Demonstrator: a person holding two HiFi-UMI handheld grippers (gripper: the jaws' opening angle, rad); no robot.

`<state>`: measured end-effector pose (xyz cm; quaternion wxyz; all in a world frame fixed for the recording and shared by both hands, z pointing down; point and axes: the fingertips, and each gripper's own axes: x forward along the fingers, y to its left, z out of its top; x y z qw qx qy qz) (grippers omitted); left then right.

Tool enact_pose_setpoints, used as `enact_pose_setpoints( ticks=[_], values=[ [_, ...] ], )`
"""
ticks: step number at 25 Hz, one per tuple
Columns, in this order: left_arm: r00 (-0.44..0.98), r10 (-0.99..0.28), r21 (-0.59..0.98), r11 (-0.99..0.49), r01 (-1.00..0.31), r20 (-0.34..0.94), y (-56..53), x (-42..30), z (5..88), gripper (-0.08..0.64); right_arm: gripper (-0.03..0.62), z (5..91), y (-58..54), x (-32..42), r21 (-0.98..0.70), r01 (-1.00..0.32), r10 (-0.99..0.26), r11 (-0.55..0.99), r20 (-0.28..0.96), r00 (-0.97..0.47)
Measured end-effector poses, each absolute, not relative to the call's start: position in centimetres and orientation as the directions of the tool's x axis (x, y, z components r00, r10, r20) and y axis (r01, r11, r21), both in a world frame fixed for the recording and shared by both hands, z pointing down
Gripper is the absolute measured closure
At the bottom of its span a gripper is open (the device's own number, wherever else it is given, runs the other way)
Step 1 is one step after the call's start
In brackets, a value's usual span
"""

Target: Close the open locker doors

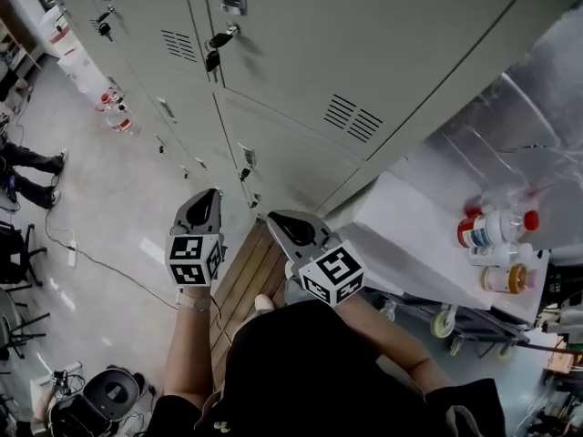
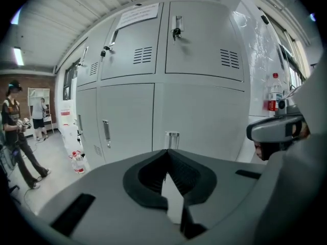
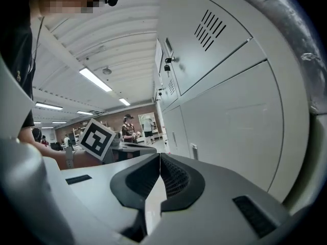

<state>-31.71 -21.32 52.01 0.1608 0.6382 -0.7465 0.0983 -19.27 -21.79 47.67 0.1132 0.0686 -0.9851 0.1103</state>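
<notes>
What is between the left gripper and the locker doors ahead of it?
Nothing. The left gripper view shows the left gripper, jaws together and empty, facing the closed locker doors across bare air.

A pale, glossy floor point(image 1: 118, 208) is seen, on which a slatted wooden platform point(image 1: 248, 276) is laid near the foot of the lockers point(image 1: 301, 71). Two water bottles point(image 1: 117, 116) are stood on the floor close against the lockers further along, and a thin cable point(image 1: 100, 262) is trailed across the open floor. A white cart point(image 1: 410, 235) is carried on casters point(image 1: 444, 322) beside the platform, and a few bottles point(image 1: 492, 229) are grouped at one end of its top.
</notes>
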Motion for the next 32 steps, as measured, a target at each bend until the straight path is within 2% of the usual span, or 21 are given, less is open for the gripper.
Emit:
enact_pose_setpoints(
  ticks=[13,23,32],
  values=[
    [-0.229,-0.892,0.093,0.286,-0.954,0.391,-9.3,-32.6,53.2,0.541,0.563,48.1,-15.5,-26.1,-0.235,0.051,0.11,0.971,0.242,-0.964],
    [-0.391,-0.856,0.093,0.444,-0.891,0.337,-1.7,-34.4,50.8,0.541,0.563,48.4,-10.6,-29.3,-0.251,0.195,0.256,0.948,0.238,-0.937],
    [-0.454,-0.84,0.072,0.494,-0.867,0.298,0.9,-34.7,49.4,0.541,0.563,47.7,-7.2,-29.8,-0.244,0.281,0.334,0.928,0.211,-0.919]
  ],
)
